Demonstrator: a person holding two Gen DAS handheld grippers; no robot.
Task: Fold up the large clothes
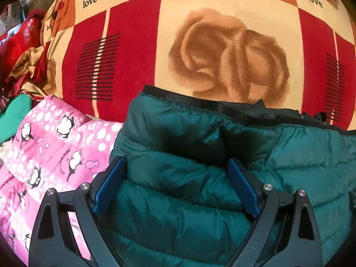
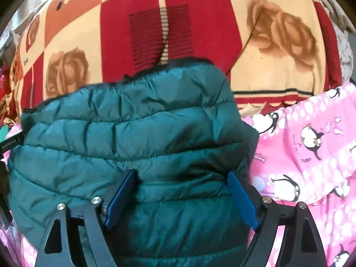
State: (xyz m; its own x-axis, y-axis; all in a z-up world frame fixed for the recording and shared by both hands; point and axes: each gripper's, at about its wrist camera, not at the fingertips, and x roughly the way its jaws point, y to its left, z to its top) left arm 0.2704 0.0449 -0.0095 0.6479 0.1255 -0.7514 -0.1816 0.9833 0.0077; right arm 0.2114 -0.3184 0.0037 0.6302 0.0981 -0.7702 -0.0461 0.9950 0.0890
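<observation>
The green quilted jacket [image 1: 200, 155] is found lower centre, bundled on the rose-print bedspread [image 1: 222, 51], the pink penguin garment [image 1: 55, 151] beside it. Left tool [image 1: 176, 184] and right tool [image 2: 181, 191] are spread, gripping nothing. A fold is judged just laid; regrasping an edge is next required.

The word "love" is printed in dark letters on the patterned blanket [image 1: 124, 51], once at its far left on a cream square and again at the far right. Another "love" sits sideways on its left edge. A small black tag [image 2: 11, 143] at the green jacket's [image 2: 133, 133] left carries pale lettering too small to read.
</observation>
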